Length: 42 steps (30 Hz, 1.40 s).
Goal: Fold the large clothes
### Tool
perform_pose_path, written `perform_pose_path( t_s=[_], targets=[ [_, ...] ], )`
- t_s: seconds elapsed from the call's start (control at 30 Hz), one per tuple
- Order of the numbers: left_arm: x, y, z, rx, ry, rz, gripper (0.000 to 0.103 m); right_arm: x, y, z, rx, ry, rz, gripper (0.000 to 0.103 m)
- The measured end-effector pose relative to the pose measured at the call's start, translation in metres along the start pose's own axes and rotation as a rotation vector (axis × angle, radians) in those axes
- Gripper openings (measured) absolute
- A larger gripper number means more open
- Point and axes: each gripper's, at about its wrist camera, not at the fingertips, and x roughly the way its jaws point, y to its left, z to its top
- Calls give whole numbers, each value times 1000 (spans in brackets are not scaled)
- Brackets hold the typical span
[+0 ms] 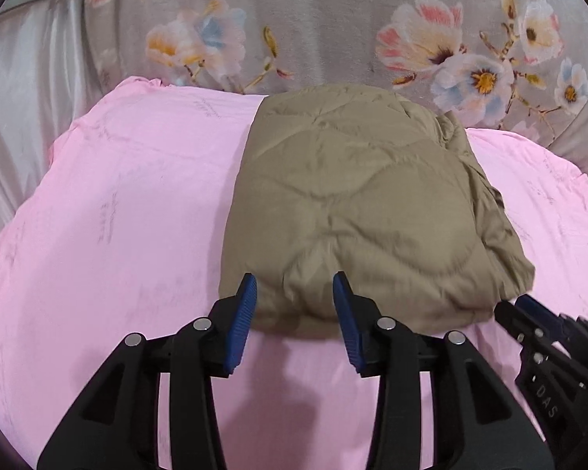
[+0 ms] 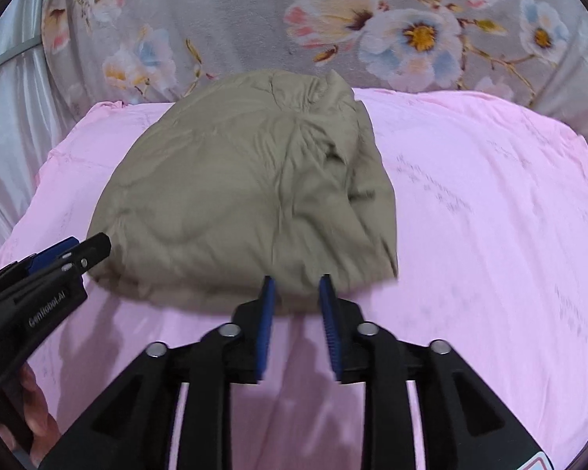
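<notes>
A tan quilted jacket (image 1: 356, 203) lies folded into a compact bundle on a pink sheet (image 1: 129, 203); it also shows in the right wrist view (image 2: 247, 196). My left gripper (image 1: 294, 293) is open, its blue pads either side of the bundle's near edge, holding nothing. My right gripper (image 2: 296, 288) is open at the near right edge of the jacket, holding nothing. The right gripper also shows in the left wrist view (image 1: 529, 305), and the left gripper shows in the right wrist view (image 2: 82, 246) at the jacket's near left corner.
The pink sheet (image 2: 490, 215) covers the work surface. A grey floral blanket (image 1: 333, 19) lies behind it. A shiny white curtain (image 1: 23, 90) hangs at the left.
</notes>
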Motion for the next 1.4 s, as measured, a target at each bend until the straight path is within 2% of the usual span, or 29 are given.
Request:
perform_pose_path(
  t_s=[0.17, 0.3, 0.5, 0.7, 0.83, 0.93, 1.0, 1.13, 1.33, 1.4],
  targets=[
    [-15, -6, -21, 23, 6, 16, 39, -8, 5, -29, -13, 29, -14, 29],
    [-25, -4, -12, 29, -19, 37, 39, -18, 3, -16, -20, -5, -14, 29],
    [-24, 5, 22, 35, -63, 78, 39, -12, -1, 53, -1, -73, 10, 29],
    [-3, 9, 49, 33, -60, 86, 39, 29, -9, 131, 23, -68, 7, 29],
    [25, 15, 91, -23, -37, 64, 39, 61, -13, 166, 32, -57, -25, 29],
    [49, 17, 120, -43, -23, 60, 39, 85, -17, 181, 48, -36, -19, 29],
    [71, 14, 134, -39, 4, 61, 38, 107, -21, 186, 62, -2, -18, 29],
    [113, 9, 134, -34, 78, 68, 39, 142, -30, 181, 69, 51, -34, 26],
    [120, -7, 121, 53, 15, 144, 41, 150, -31, 164, 50, 48, -42, 25],
    [113, -7, 121, 57, 18, 136, 38, 135, -30, 162, 64, 45, -52, 25]
  ],
)
